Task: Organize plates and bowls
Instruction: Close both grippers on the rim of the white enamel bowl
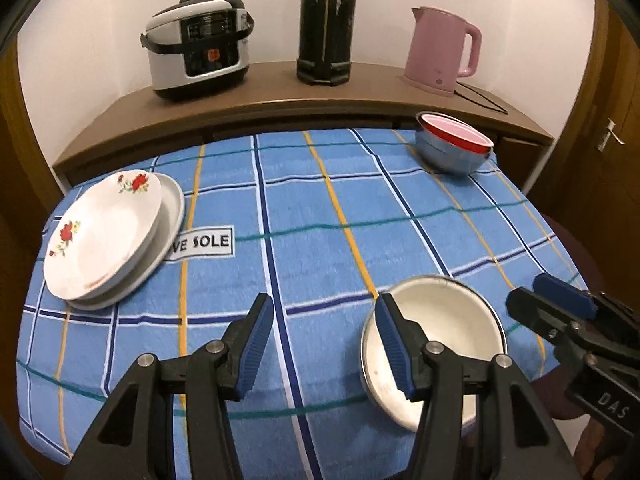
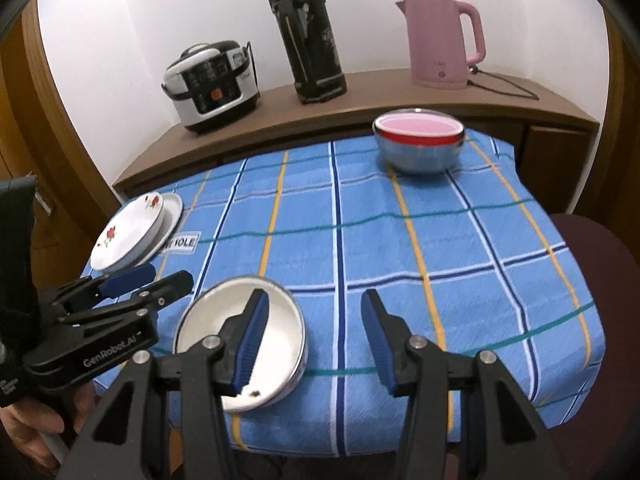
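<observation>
Left gripper (image 1: 324, 342): its jaws stand apart with only tablecloth between them and nothing held. Its right-hand finger hangs over the near rim of the white bowl without visibly pressing on it, so the tool looks posed above the bowl, not gripping it.

Right gripper (image 2: 314, 342): also parted and empty. Its left-hand finger overlaps the white bowl's right side in its own view, while the other finger hangs over bare cloth. Whether any pad touches the rim cannot be told.

White bowl (image 1: 436, 352): a metal-rimmed bowl with a pale inside, sitting upright at the near edge of the table, between the two grippers. It is the one loose piece of crockery, which is likely why both tools are gathered at it.

Bowl stack (image 2: 418, 144): a red bowl with a pink inside nested in a steel bowl, at the far right corner, well apart from the white bowl. Judged from the task, this looks like the place for the white bowl.

Plate stack (image 1: 108, 236): a flowered plate lying off-centre on a plain white one at the far left, already paired, apparently sorted by kind.

Tablecloth (image 1: 320, 208): blue plaid, covering the table; soft, so a rim may sink slightly under a pad.

Sideboard (image 1: 280, 96): behind the table, carrying a rice cooker (image 1: 198, 46), a dark flask (image 1: 326, 20) and a pink kettle (image 1: 442, 50), none of them part of the sorting.
</observation>
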The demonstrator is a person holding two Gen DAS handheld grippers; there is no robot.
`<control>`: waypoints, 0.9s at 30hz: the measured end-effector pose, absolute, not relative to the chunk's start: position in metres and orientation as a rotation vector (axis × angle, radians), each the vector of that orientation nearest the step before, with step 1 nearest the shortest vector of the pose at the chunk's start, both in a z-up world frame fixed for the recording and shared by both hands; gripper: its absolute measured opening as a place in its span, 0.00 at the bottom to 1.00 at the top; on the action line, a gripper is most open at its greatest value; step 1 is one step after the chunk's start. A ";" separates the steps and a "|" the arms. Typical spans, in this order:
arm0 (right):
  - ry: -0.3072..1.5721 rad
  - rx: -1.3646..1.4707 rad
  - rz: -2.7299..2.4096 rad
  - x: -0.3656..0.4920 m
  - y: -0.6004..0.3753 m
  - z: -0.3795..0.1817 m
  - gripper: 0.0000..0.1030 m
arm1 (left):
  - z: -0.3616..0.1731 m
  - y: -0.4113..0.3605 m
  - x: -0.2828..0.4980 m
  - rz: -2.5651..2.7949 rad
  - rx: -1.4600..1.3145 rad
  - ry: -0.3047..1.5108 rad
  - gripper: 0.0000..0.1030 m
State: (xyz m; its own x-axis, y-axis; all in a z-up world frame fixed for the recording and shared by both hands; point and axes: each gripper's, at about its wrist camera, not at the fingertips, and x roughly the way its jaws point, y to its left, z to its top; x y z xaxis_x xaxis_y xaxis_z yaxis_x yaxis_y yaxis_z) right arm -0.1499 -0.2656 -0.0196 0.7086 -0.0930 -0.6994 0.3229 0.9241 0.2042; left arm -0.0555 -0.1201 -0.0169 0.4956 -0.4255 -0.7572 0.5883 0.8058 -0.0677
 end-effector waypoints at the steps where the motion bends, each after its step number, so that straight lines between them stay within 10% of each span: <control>1: 0.756 0.324 -0.231 -0.152 -0.263 -0.023 0.48 | -0.018 -0.120 -0.057 -0.623 0.217 0.849 0.54; 27: 0.832 0.277 -0.210 -0.144 -0.241 -0.050 0.36 | -0.044 -0.140 -0.067 -0.609 0.303 0.874 0.54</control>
State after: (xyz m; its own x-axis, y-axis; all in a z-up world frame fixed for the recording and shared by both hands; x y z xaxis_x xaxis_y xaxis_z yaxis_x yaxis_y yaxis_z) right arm -0.1438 -0.2409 -0.0496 0.6558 -0.0746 -0.7512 0.2900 0.9436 0.1595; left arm -0.0670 -0.1405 -0.0436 0.4886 -0.3723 -0.7891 0.6113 0.7914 0.0051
